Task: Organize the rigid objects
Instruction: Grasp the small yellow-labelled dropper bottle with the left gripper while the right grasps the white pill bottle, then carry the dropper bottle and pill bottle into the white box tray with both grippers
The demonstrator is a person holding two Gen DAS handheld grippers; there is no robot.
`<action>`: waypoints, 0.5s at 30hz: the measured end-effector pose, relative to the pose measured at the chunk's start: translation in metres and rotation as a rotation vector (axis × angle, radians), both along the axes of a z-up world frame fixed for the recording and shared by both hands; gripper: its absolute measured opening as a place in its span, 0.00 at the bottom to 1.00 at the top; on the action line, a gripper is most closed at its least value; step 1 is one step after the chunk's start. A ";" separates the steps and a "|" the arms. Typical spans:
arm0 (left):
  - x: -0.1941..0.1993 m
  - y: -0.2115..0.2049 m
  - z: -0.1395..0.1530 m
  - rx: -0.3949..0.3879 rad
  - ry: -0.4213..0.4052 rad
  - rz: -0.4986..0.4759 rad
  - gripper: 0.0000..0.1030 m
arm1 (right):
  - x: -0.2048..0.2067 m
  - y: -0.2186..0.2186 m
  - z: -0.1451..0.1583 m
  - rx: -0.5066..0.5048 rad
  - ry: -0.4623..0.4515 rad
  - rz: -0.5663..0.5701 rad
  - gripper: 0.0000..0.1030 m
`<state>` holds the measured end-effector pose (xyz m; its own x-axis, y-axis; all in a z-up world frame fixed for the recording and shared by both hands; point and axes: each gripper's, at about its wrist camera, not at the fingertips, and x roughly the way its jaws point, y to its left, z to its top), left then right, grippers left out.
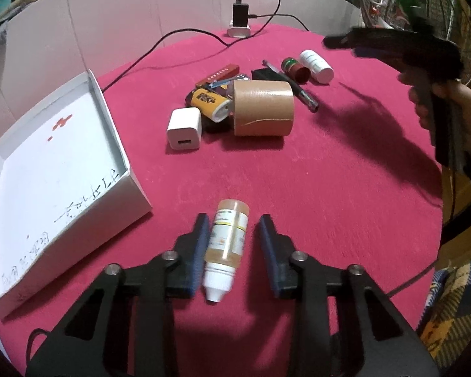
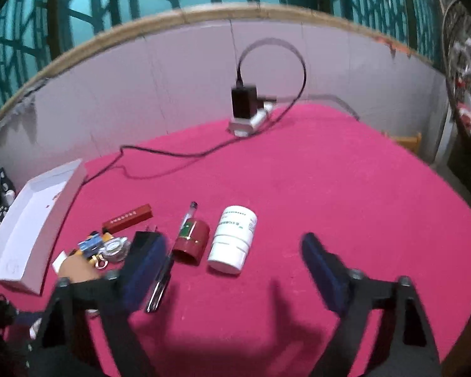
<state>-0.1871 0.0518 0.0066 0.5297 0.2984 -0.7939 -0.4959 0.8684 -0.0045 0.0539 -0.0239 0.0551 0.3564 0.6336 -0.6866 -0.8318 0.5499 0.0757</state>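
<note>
A small amber bottle (image 1: 226,245) with a white nozzle cap lies on the pink cloth between the fingers of my left gripper (image 1: 234,218). The left pad rests against it; a gap shows at the right pad, so the jaws stand open. My right gripper (image 2: 230,242) is open and holds nothing. It hovers just short of a white pill bottle (image 2: 234,238) and a red cylinder (image 2: 191,240), and its left finger is over a dark pen (image 2: 158,289). In the left wrist view it hangs at the far right, held by a hand.
An open white box (image 1: 110,119) stands at the left. Mid-table sits a pile: brown tape roll (image 1: 262,108), white charger cube (image 1: 185,127), yellow battery pack (image 1: 210,100), red stick case (image 1: 221,73). A black charger (image 1: 240,19) with cable stands by the back wall.
</note>
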 end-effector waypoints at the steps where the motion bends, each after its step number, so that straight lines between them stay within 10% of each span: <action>1: 0.000 -0.001 0.000 0.005 -0.003 0.004 0.24 | 0.004 0.005 -0.005 -0.021 0.023 -0.008 0.53; 15: -0.002 -0.009 0.004 0.035 -0.027 0.037 0.19 | 0.013 0.025 -0.031 -0.067 0.123 -0.051 0.35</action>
